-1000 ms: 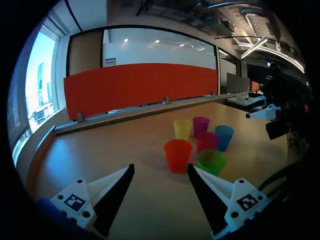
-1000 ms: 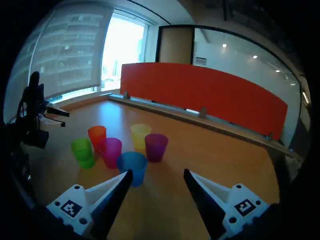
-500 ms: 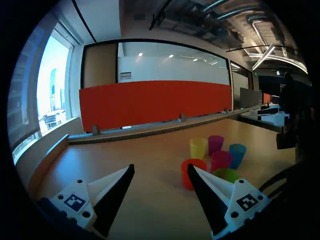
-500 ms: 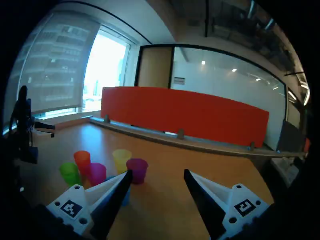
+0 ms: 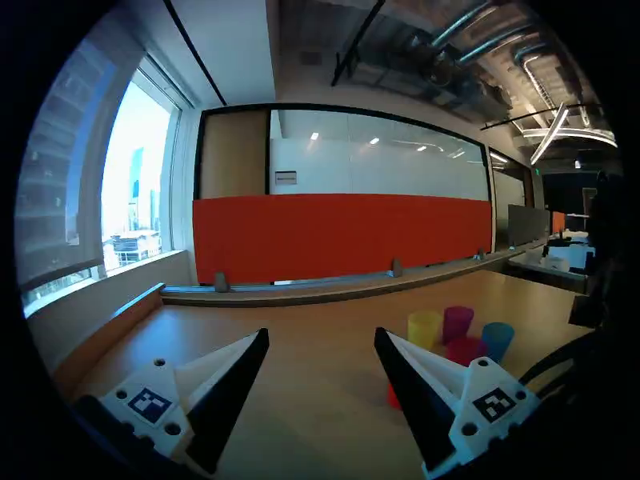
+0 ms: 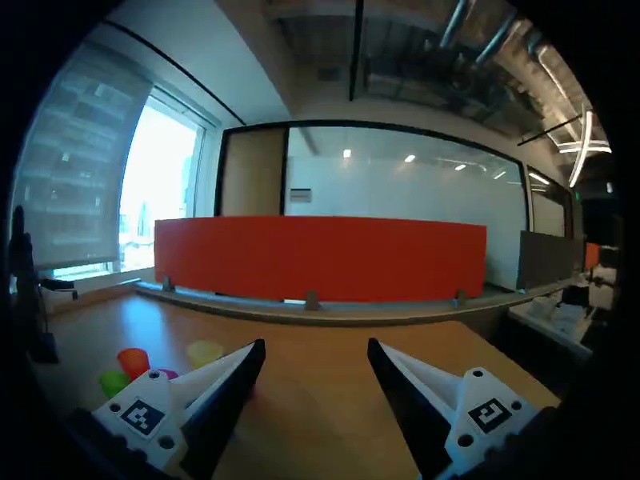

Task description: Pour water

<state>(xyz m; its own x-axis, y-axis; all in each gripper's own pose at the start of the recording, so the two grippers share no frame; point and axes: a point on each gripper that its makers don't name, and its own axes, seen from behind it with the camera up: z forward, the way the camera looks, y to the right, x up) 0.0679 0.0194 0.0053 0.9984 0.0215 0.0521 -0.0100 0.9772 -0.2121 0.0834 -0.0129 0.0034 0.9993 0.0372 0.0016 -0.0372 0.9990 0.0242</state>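
Several coloured plastic cups stand clustered on the wooden table point(image 5: 320, 400). In the left gripper view I see the yellow cup point(image 5: 423, 328), purple cup point(image 5: 458, 319), blue cup point(image 5: 497, 340) and magenta cup point(image 5: 466, 350), while the red cup point(image 5: 392, 396) peeks from behind my right finger. My left gripper point(image 5: 320, 332) is open and holds nothing, to the cups' left. In the right gripper view the red cup point(image 6: 132, 360), green cup point(image 6: 114, 382) and yellow cup point(image 6: 204, 352) sit low left, partly behind a finger. My right gripper point(image 6: 314, 344) is open and holds nothing.
An orange partition point(image 5: 344, 236) runs along the table's far edge, with a glass wall behind it. Windows line the left side. A dark figure point(image 6: 28, 304) stands at the left edge of the right gripper view. Desks with equipment point(image 5: 560, 260) lie to the right.
Both views have tipped upward and dropped closer to table level. The cups have sunk toward the bottom of each view, and some are now behind the fingers. Both grippers stay open.
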